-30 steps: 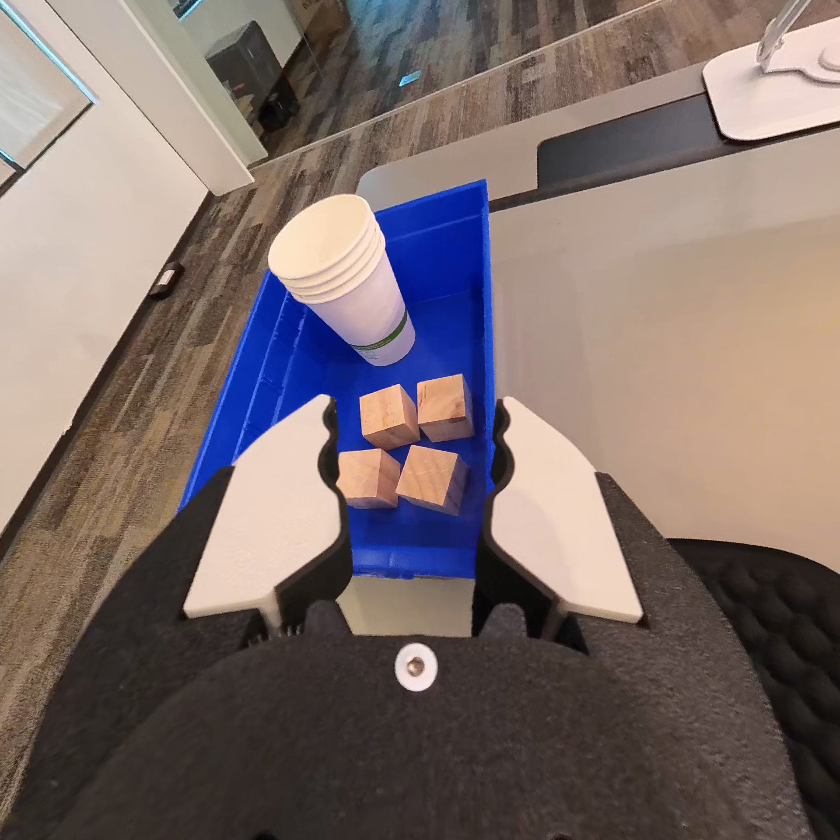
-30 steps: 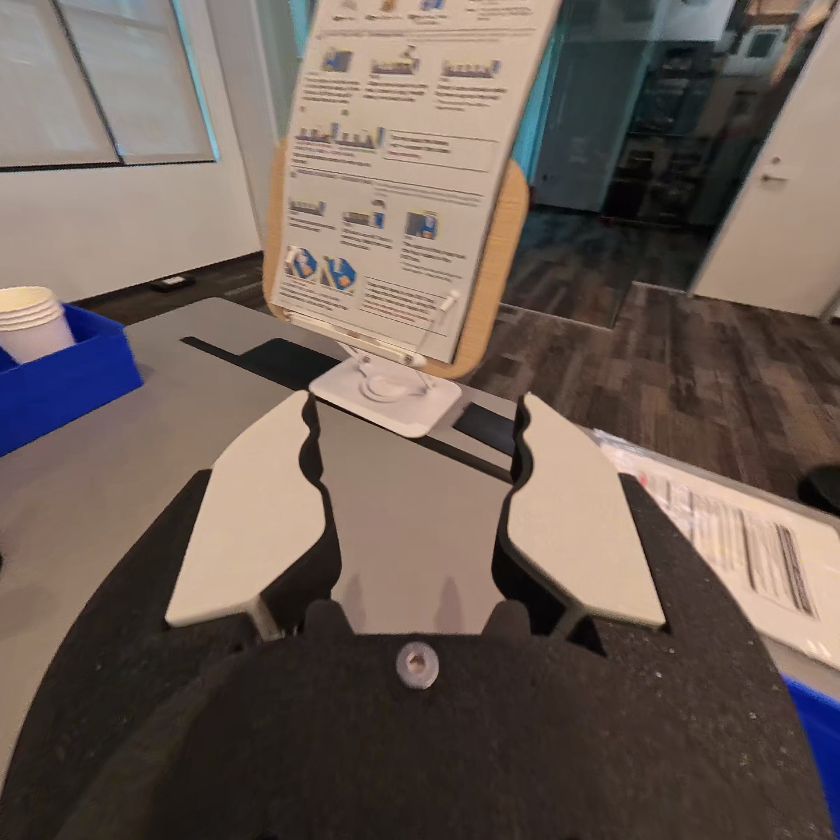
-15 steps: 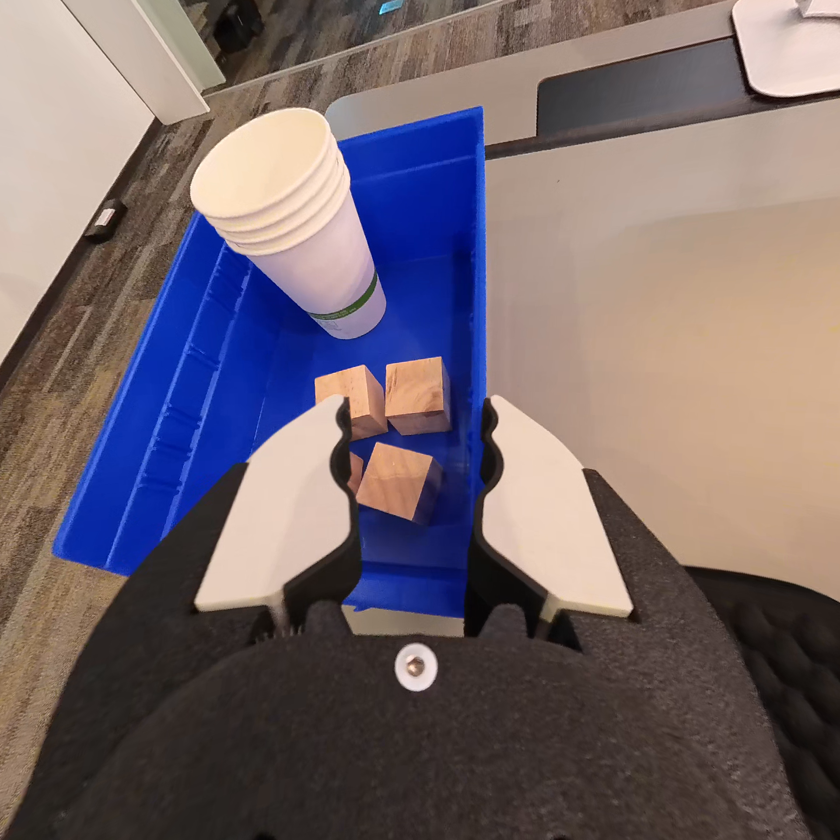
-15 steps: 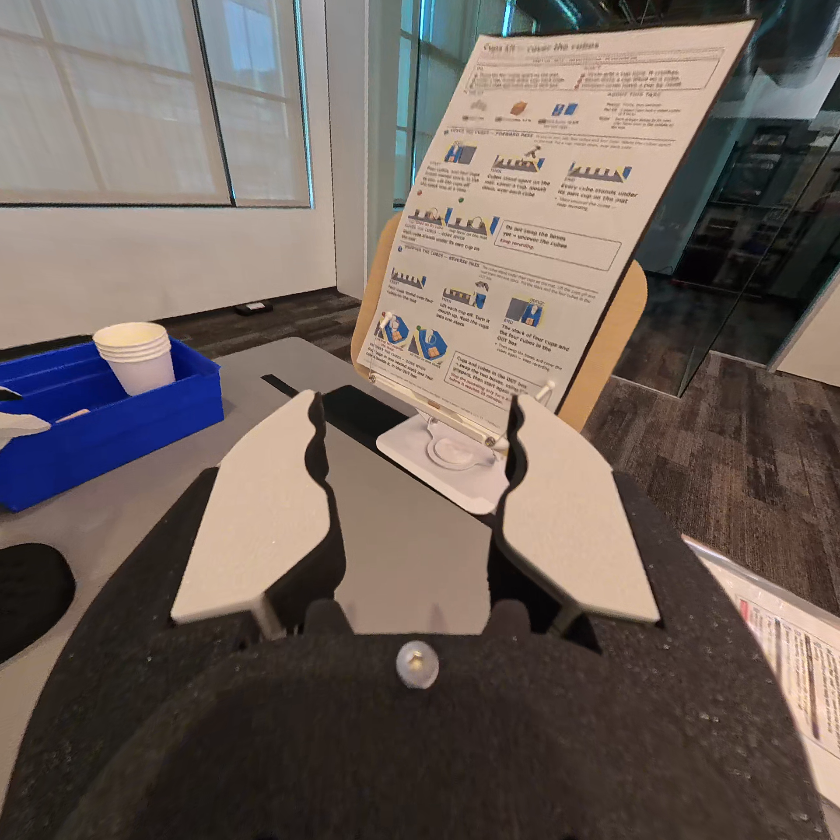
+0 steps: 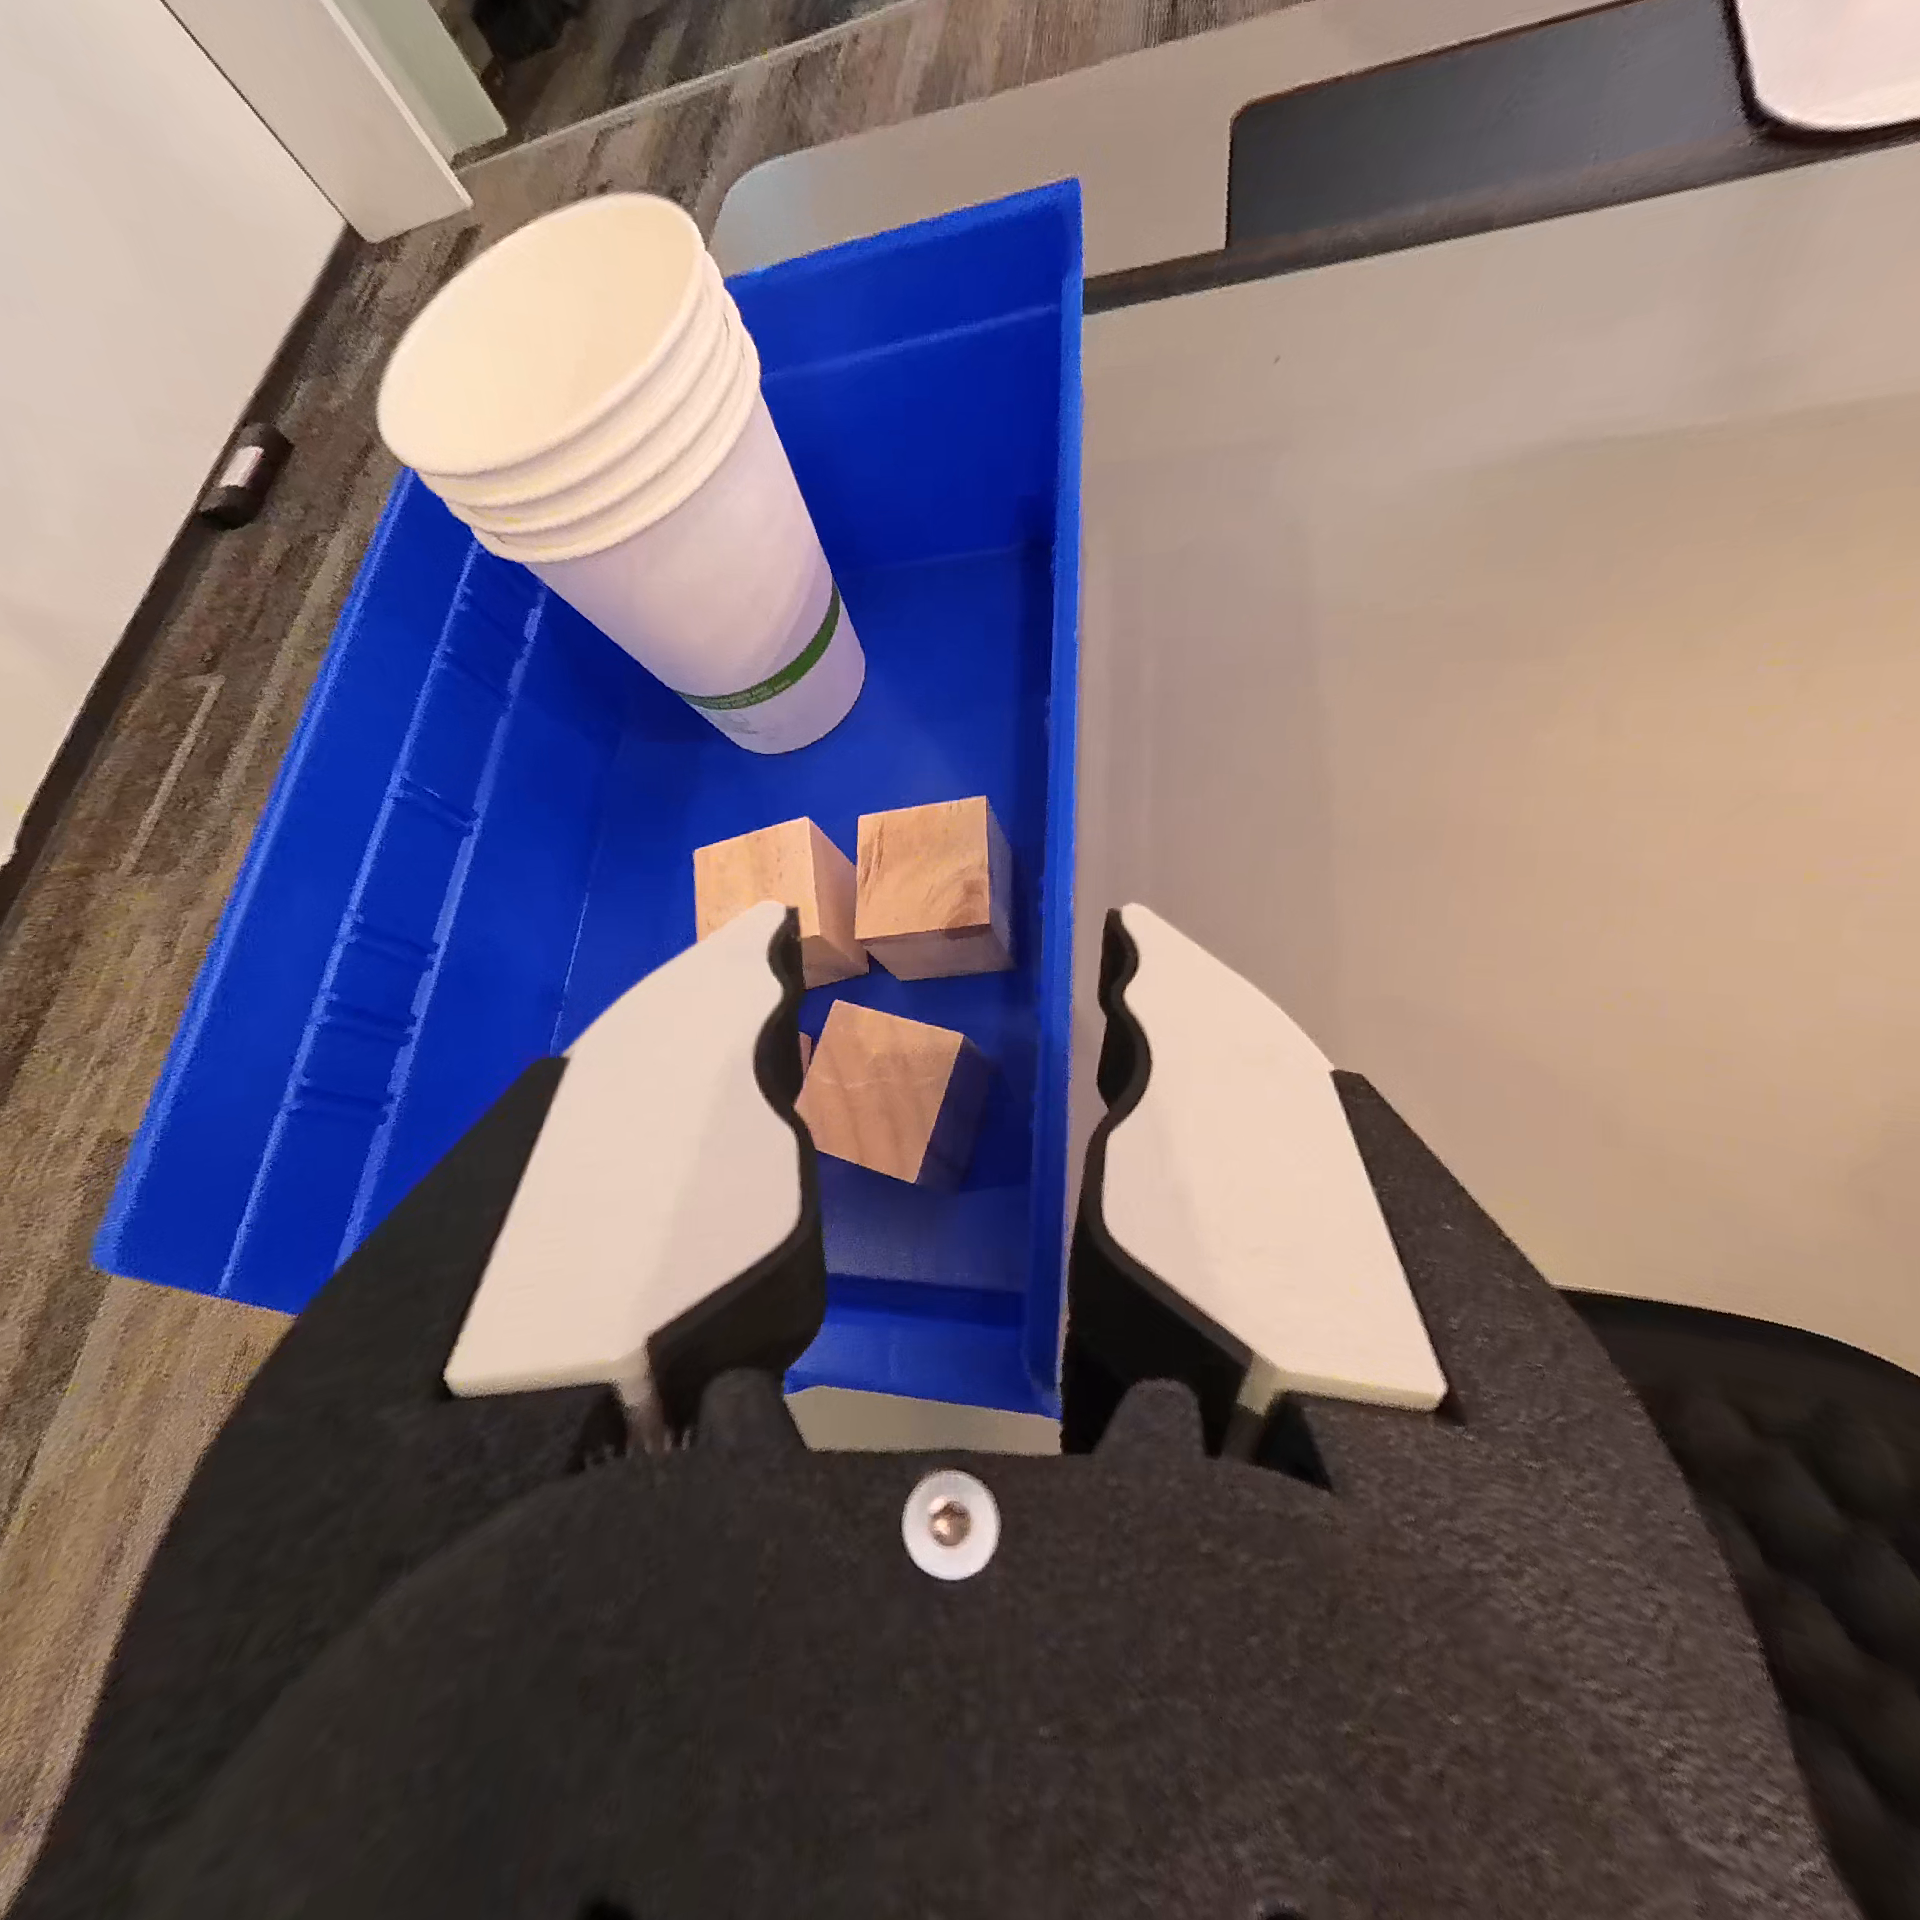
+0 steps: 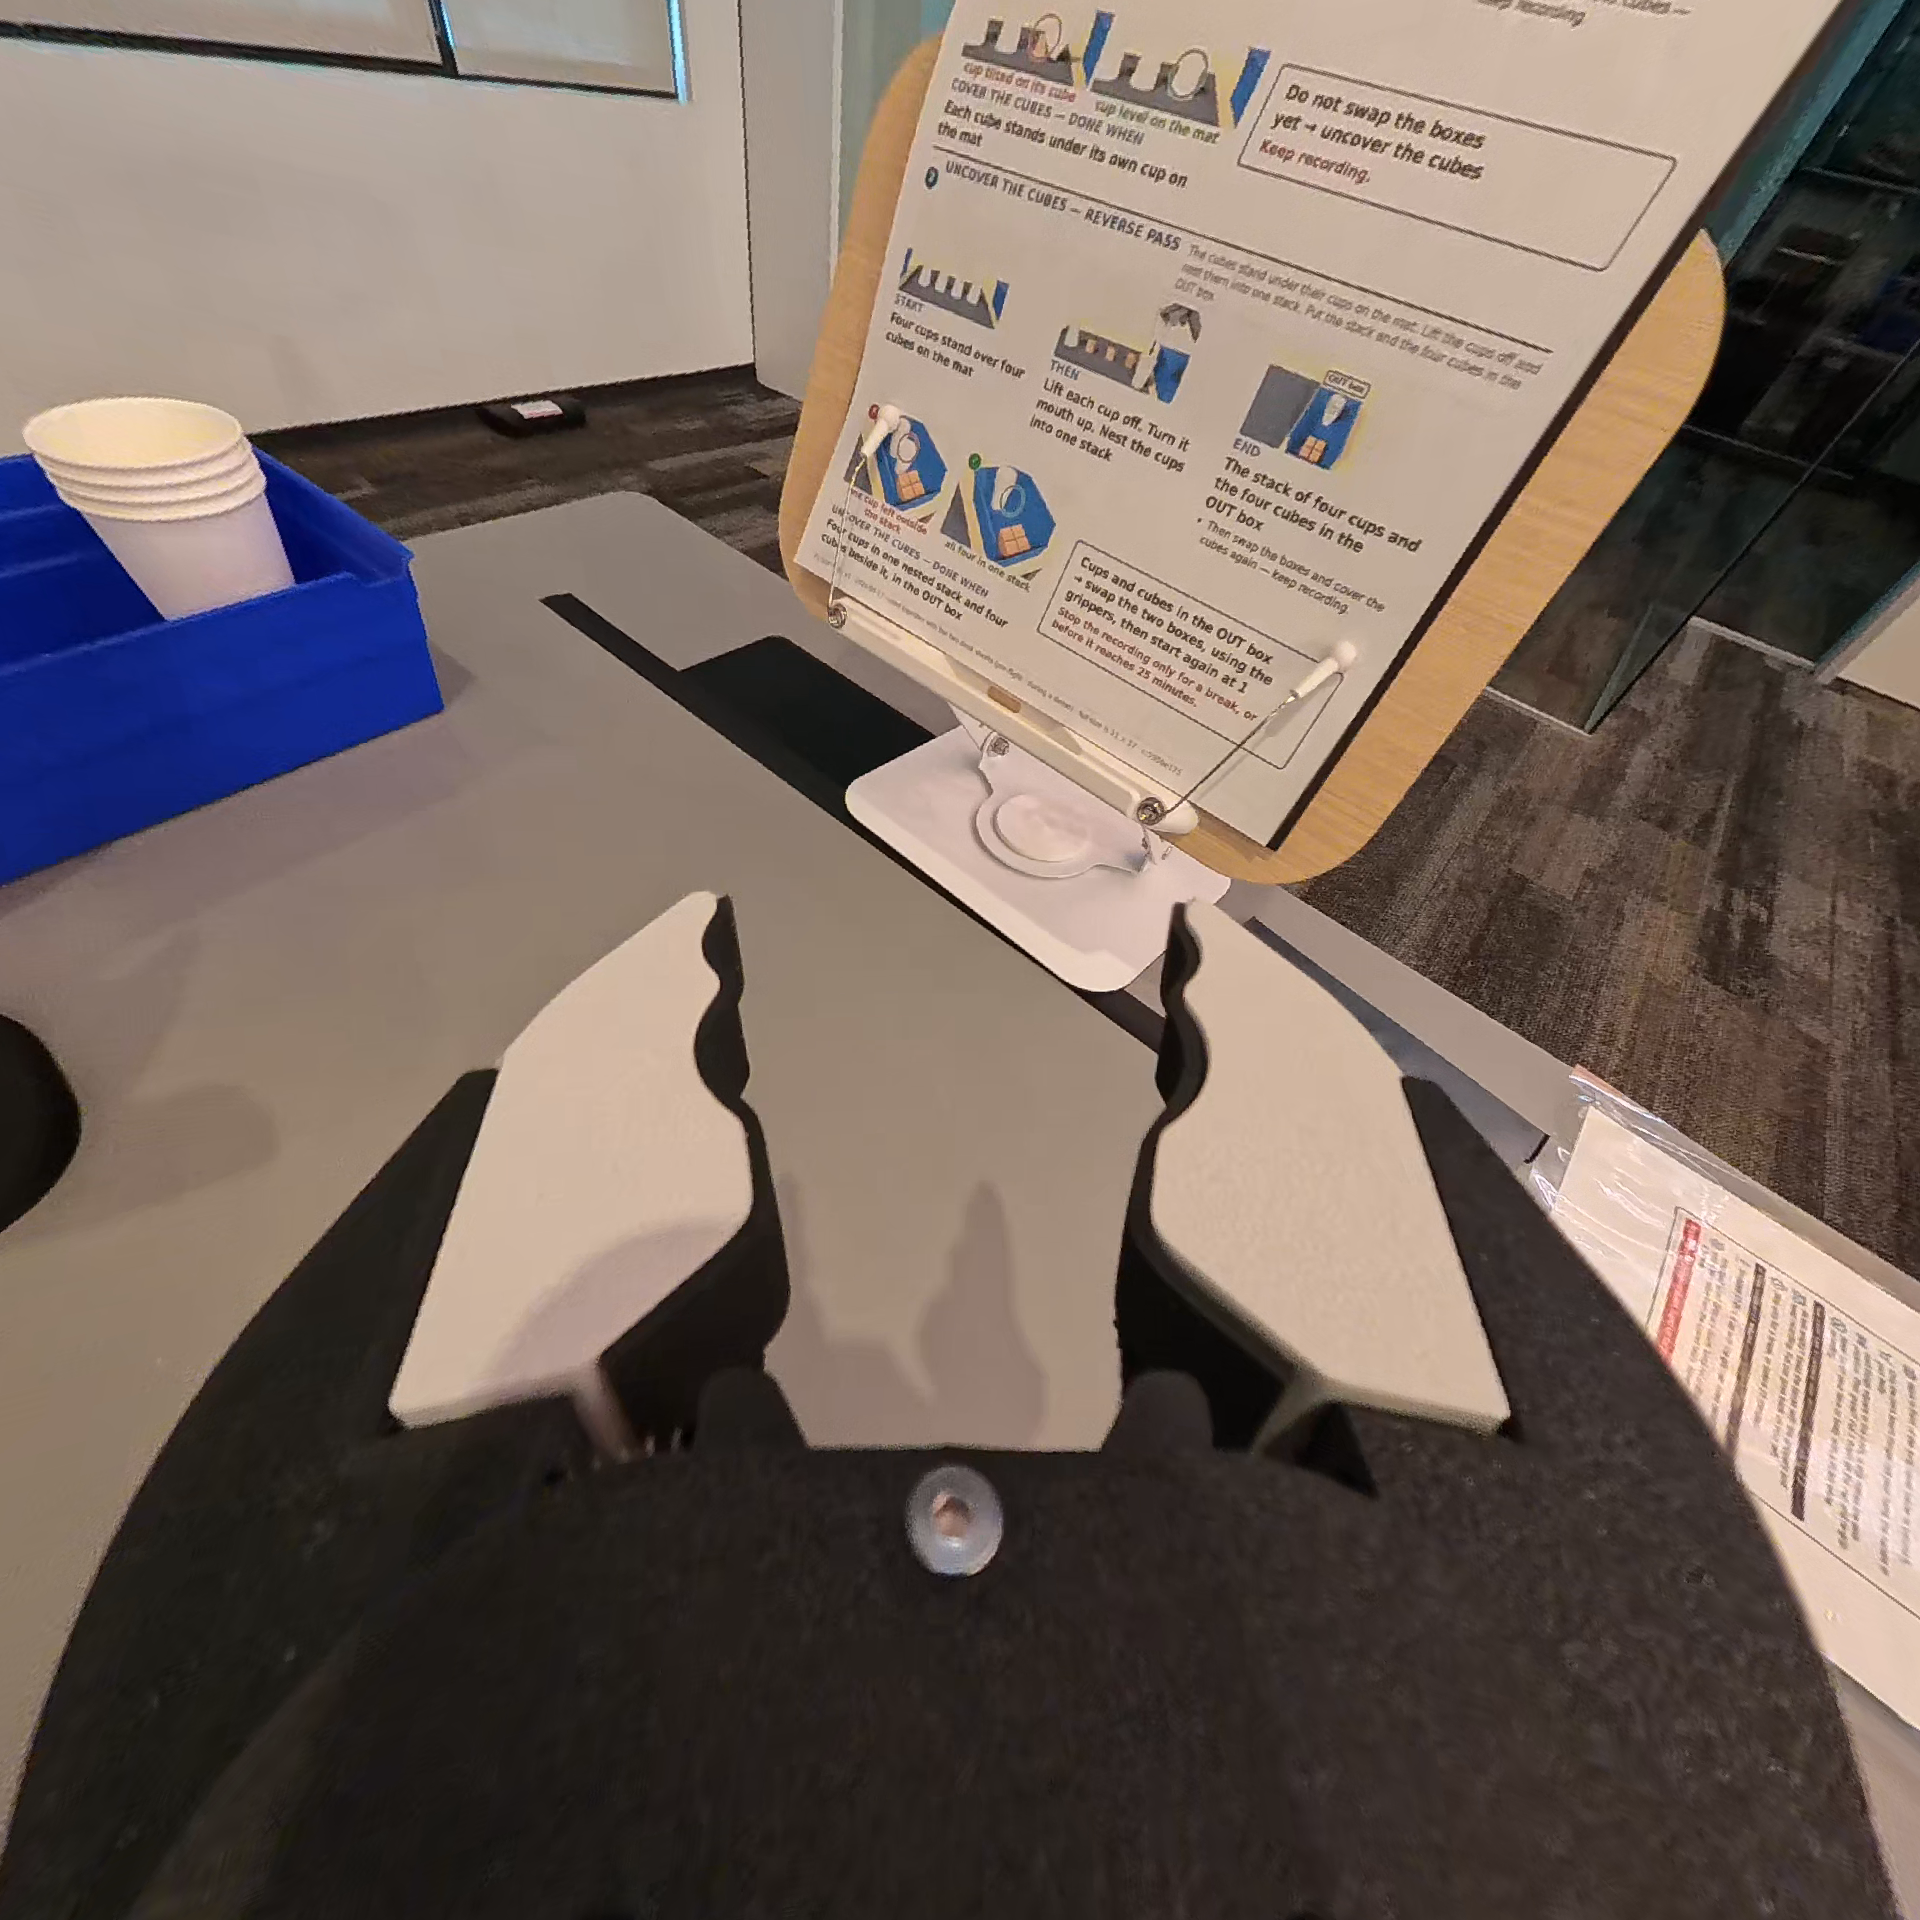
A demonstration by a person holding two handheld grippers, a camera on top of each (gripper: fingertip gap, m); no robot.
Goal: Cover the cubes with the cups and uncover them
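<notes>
A blue bin point(image 5: 343, 987) stands at the table's left edge. In it a nested stack of white paper cups point(image 5: 644, 488) stands mouth up at the far end. Several wooden cubes lie nearer: one point(image 5: 883, 1086) between my fingers, two behind it point(image 5: 930, 883) point(image 5: 764, 883), and one mostly hidden by my left finger. My left gripper point(image 5: 945, 935) is open, above the bin's near right corner. My right gripper point(image 6: 951, 920) is open and empty over the grey table. The bin point(image 6: 208, 686) and cups point(image 6: 166, 499) show at the left in the right wrist view.
A white stand point(image 6: 1039, 862) holds an instruction sheet point(image 6: 1247, 343) on a wooden board at the table's back. A black mat point(image 5: 1766, 1455) lies at the near right of the bin. Papers in plastic point(image 6: 1787, 1382) lie at the right. The floor lies left of the bin.
My left gripper has moved forward and down over the bin, closer to the cubes; its left finger now hides one cube. My right gripper has swung and dipped towards the table and stand.
</notes>
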